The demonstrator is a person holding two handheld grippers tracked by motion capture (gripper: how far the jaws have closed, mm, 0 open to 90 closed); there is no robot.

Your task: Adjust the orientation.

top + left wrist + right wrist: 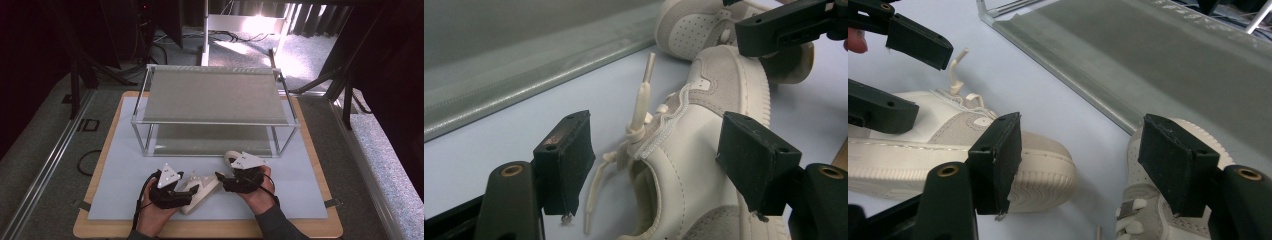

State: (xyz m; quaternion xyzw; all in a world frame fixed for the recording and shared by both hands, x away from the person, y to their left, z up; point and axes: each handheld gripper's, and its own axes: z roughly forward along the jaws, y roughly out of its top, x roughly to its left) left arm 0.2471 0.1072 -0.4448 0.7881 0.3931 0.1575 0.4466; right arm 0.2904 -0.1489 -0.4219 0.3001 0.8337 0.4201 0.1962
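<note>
A wooden table carries a pale mat, bearing a two-tier rack and two shoes.

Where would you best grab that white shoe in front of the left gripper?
Probably at the heel collar of the white shoe, coming from behind. The left gripper already has its open jaws on either side of that opening, and the rim there looks narrow enough to pinch.
</note>
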